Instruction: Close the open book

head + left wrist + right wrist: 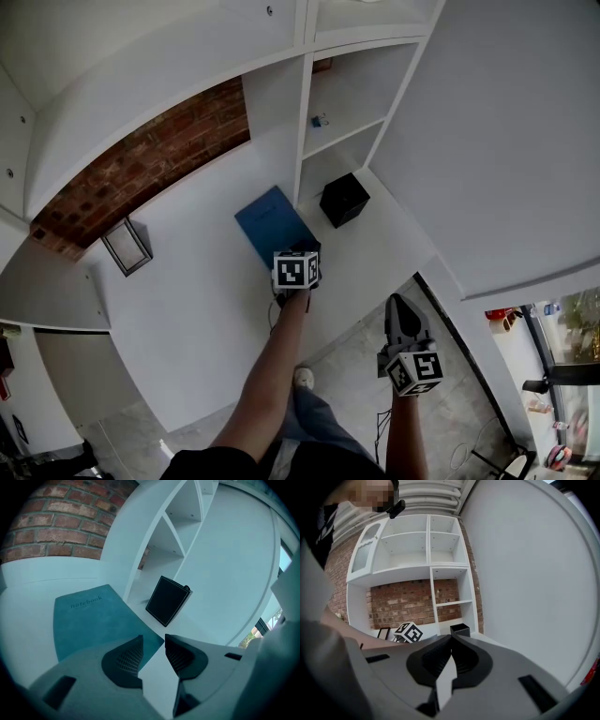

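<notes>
On the desk, far left, a dark frame sits near the brick wall. Right of it the blue book lies flat and closed, cover up, its far corner by the shelf. Over the book's near corner hovers the left gripper, jaws apart and gripping nothing; whether it touches the cover I cannot tell. A black box stands in the shelf nook. The right gripper hangs over the floor, jaws closed together, empty.
</notes>
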